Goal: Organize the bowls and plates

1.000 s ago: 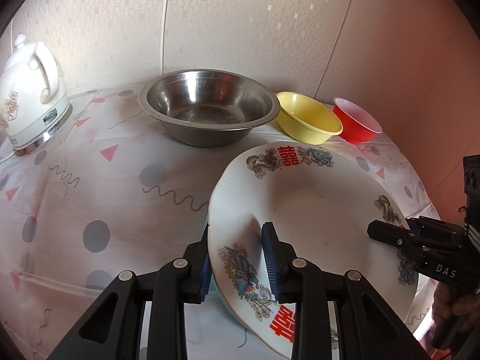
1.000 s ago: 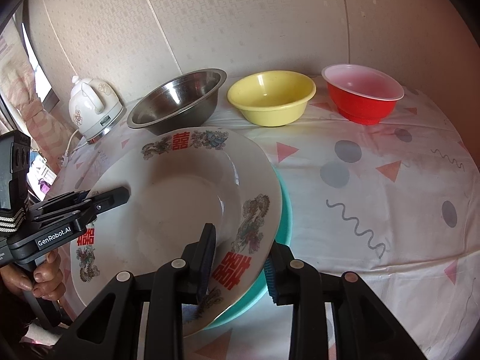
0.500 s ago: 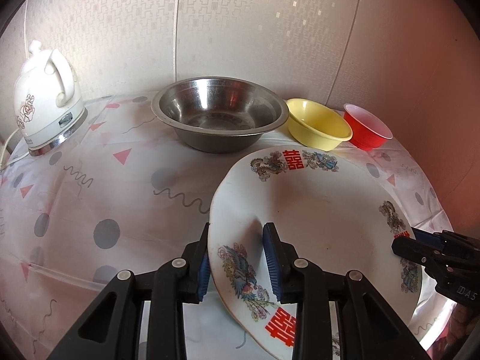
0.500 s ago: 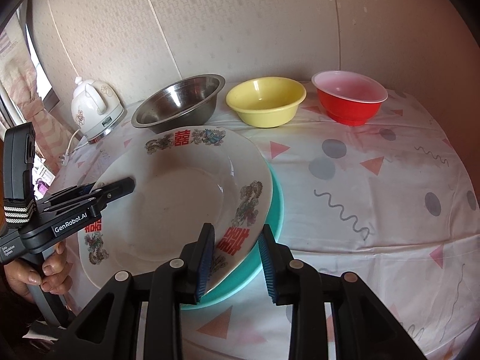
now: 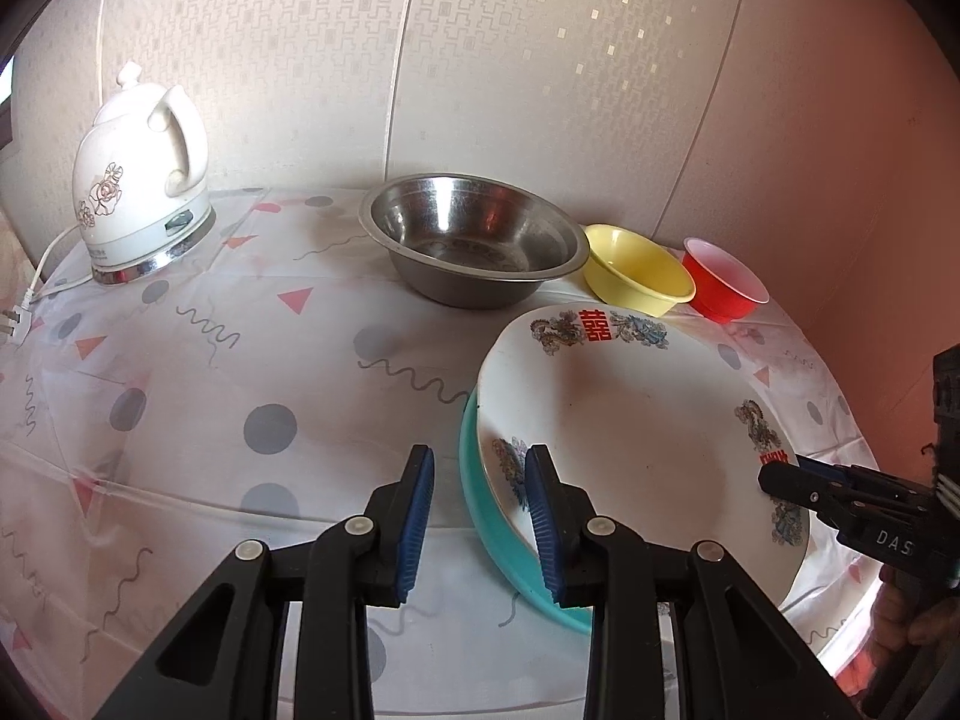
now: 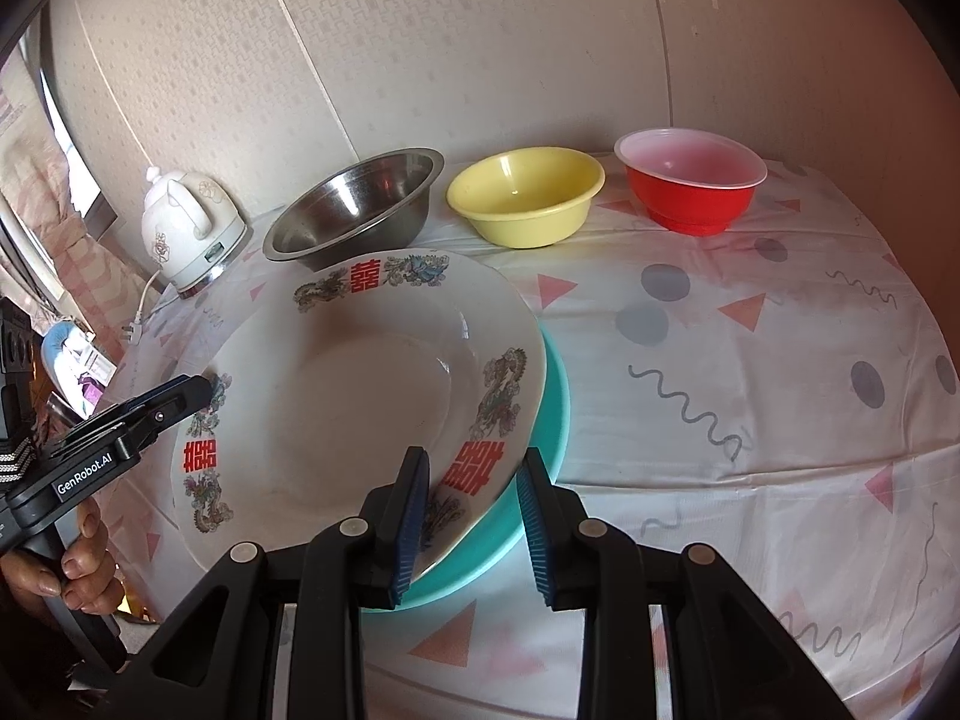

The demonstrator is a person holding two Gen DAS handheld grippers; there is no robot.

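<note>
**Decorated plate rests on teal dish at the tabletop's near edge**

Your white plate [image 5: 636, 420] — its rim printed with red double-happiness characters and dragon-and-phoenix motifs — sits stacked on a teal plate [image 5: 480, 510], whose rim shows as a crescent along one side. Your left gripper [image 5: 480, 516] has its fingers apart: one blue pad lies over the white plate's rim, the other over bare cloth. Your right gripper [image 6: 471, 516] also stands parted, straddling the opposite rim of both plates, with no visible clamp.

Along the tabletop's far edge, against the wall, run a steel bowl [image 6: 354, 210], a yellow bowl [image 6: 525, 195] and a red bowl [image 6: 690, 180] — side by side, with a white electric kettle [image 5: 141, 180] at the far left corner. Between that row and the stack, and to the stack's left, the patterned tablecloth [image 5: 240, 360] lies bare.
</note>
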